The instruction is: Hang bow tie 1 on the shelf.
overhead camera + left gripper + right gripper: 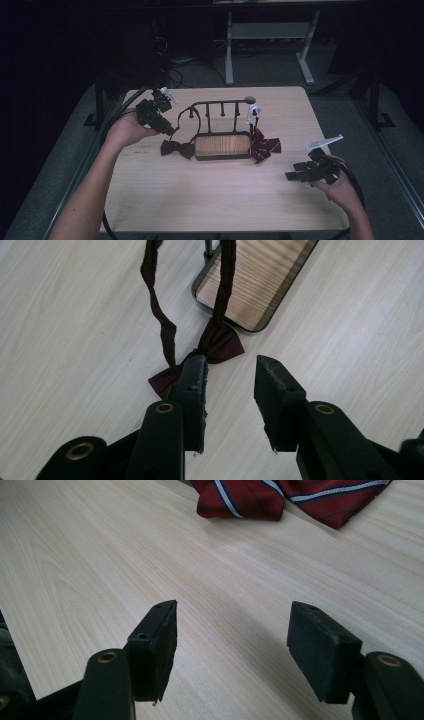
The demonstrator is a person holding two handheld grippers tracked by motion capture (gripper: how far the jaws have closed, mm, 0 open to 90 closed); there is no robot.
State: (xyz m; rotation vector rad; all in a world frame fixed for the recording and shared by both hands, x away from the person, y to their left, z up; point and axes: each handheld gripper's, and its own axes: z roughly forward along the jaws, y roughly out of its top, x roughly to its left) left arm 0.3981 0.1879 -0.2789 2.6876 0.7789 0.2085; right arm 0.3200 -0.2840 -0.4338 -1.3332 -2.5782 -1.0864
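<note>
Two bow ties lie on the desk (210, 200), one at each end of a single stand, and two claws work over them. The dark bow tie (177, 148) sits left of centre in the high view, its long axis running left to right across the frame and its right wing touching the left end of the wooden tray base (222, 145). In the left gripper view it looks dark maroon, a pinched knot with two flared wings, lying flat just above the jaws at the middle of the frame; its narrow strap (159, 315) climbs in two strands to the top edge. In the high view that strap loops over the left end of the black metal rack (217, 107), which carries several upright pegs. The left claw (230, 367) stands narrowly open with bare desk between its pads, one pad just in front of the bow tie's left wing; whether it touches the cloth I cannot tell. The red striped bow tie (264, 146) lies at the tray's right end, its band hanging from a small white clip (254, 111). The right claw (232, 620) hovers wide open over bare desk at the lower right of the high view, holding nothing.
</note>
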